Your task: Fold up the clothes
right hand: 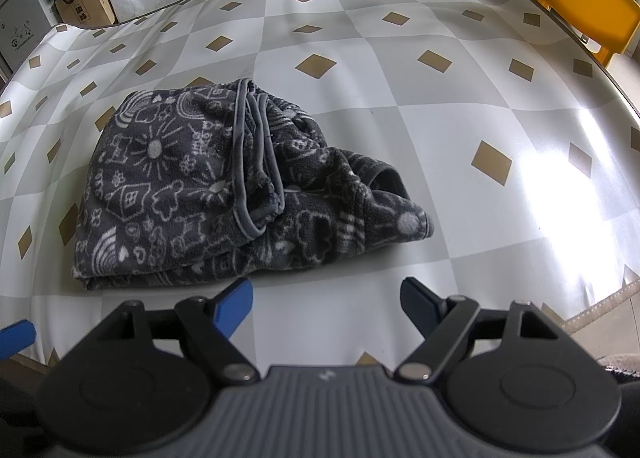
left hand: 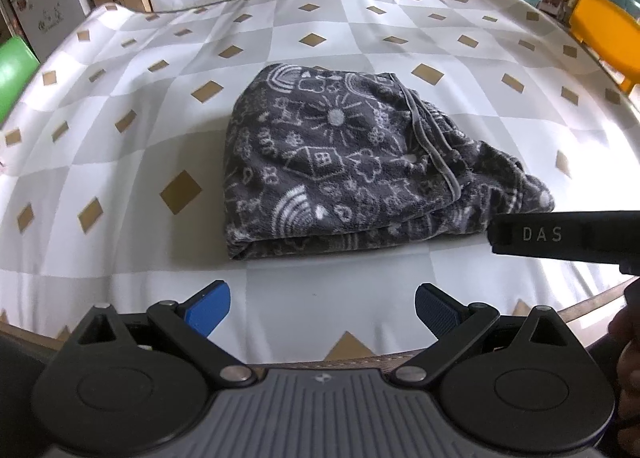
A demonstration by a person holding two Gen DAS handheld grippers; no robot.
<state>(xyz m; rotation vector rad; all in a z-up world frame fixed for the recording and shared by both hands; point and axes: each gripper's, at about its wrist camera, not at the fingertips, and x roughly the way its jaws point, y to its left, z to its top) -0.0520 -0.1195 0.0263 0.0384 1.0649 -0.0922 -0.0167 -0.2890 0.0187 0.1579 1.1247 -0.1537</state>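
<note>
left wrist view: the left claw (left hand: 322,308) stands wide, its blue pads spread with nothing but bare cloth-covered desk (left hand: 120,137) between them. it hangs over the near edge of the desk and points down at a slant, which looks like a waiting pose, backed off so the work can be looked over. the grey patterned garment (left hand: 360,165) lies ahead of it, out toward the middle of the desk, well apart from the pads. it is folded into a thick bundle: the left side and near edge are fairly square, while the right side trails off in a loose, rumpled tail with a piped hem running across the top. the black body of the right claw (left hand: 560,236) pokes in from the right, just near of that loose tail.

right wrist view: the right claw (right hand: 326,308) is likewise wide and empty, its pads over bare desk (right hand: 440,137) at the near side. the garment (right hand: 224,193) sits ahead and to the left of it, not touching. from here the untidy right end is plainer, with an open sleeve or cuff mouth gaping toward the right. that end lies nearest this claw, so i judge tidying it is the likeliest job left. a yellow chair (right hand: 580,9) stands past the far right edge.
</note>
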